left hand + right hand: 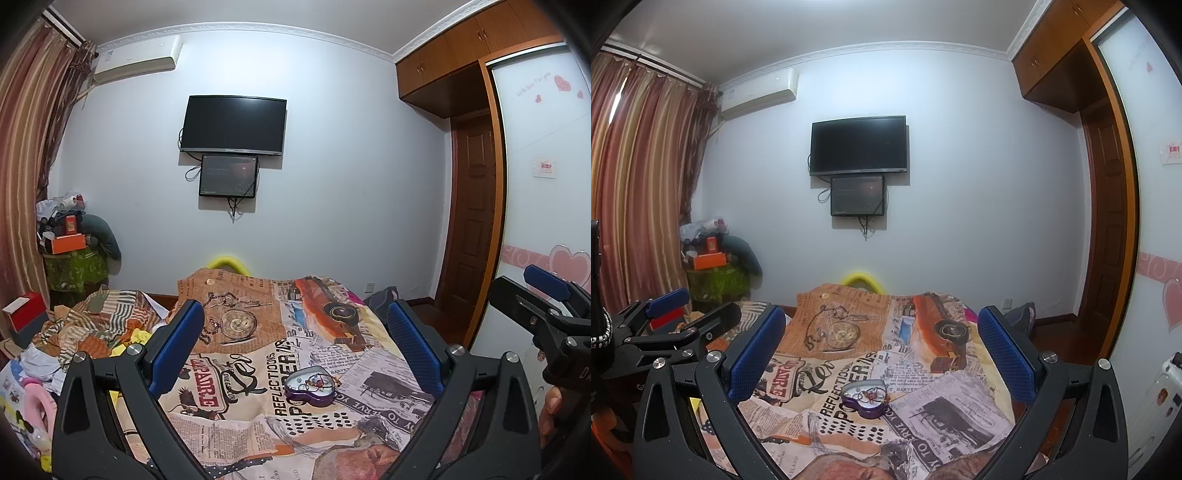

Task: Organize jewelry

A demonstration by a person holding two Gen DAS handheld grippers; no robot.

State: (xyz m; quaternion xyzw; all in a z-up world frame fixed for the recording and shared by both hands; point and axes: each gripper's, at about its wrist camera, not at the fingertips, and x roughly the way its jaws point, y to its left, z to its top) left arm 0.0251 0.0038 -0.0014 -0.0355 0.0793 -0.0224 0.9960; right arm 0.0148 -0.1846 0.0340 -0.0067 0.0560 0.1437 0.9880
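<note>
Both grippers hang over the bed with nothing in them, the left gripper (295,339) and the right gripper (882,343) each with jaws spread wide. Ahead of them, on the newspaper-print bedspread (236,413), sits a small purple heart-shaped tin (312,386) lying open, a tangle of jewelry (314,380) inside it.

Bed (258,413), newsprint cloth (369,373) — heart tin (311,386)
</note>
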